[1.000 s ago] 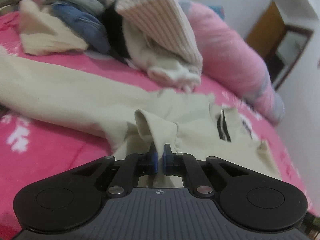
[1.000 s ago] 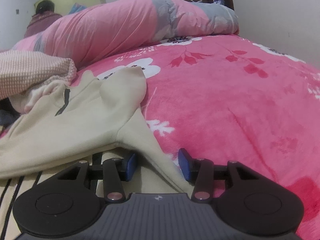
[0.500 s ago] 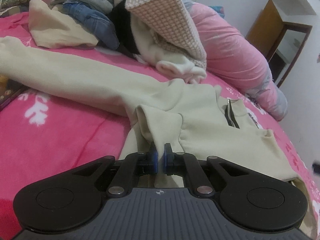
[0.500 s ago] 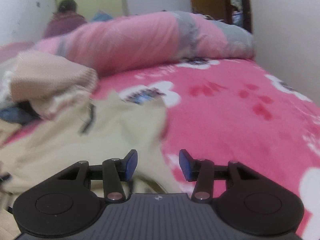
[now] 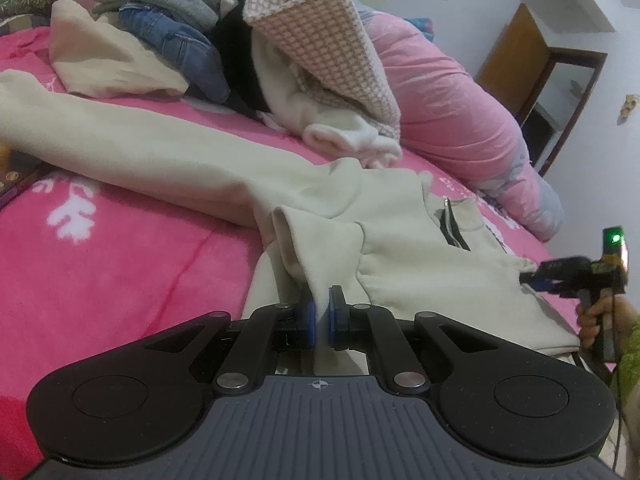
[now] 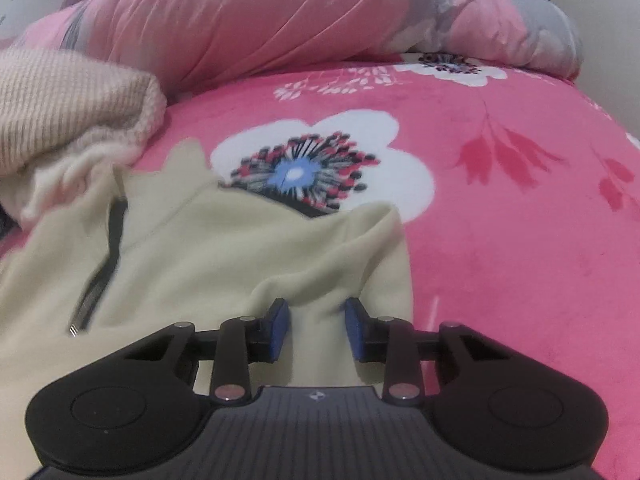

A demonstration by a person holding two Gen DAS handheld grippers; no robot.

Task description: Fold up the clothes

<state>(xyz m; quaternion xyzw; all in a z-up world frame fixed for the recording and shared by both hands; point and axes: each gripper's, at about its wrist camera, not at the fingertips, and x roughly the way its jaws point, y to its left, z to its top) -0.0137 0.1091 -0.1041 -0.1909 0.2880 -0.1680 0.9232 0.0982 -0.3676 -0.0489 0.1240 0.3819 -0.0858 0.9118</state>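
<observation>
A fold of the cream sweatshirt (image 5: pixel 400 216) is pinched tight between the blue pads of the left gripper (image 5: pixel 320 316), low in the centre of the left wrist view. The garment is spread across the pink bedspread (image 5: pixel 100 272), one sleeve stretched off toward the left edge. A heap of clothes (image 5: pixel 208 28) is piled at the upper left, a pink quilt (image 5: pixel 452 112) rolled up behind it. At the right edge, the right gripper (image 5: pixel 532 278) is seen gripped by a hand (image 5: pixel 600 316). In the right wrist view, the right gripper (image 6: pixel 316 328) is spread apart, a raised ridge of the sweatshirt (image 6: pixel 200 256) framed between its pads but not clamped.
</observation>
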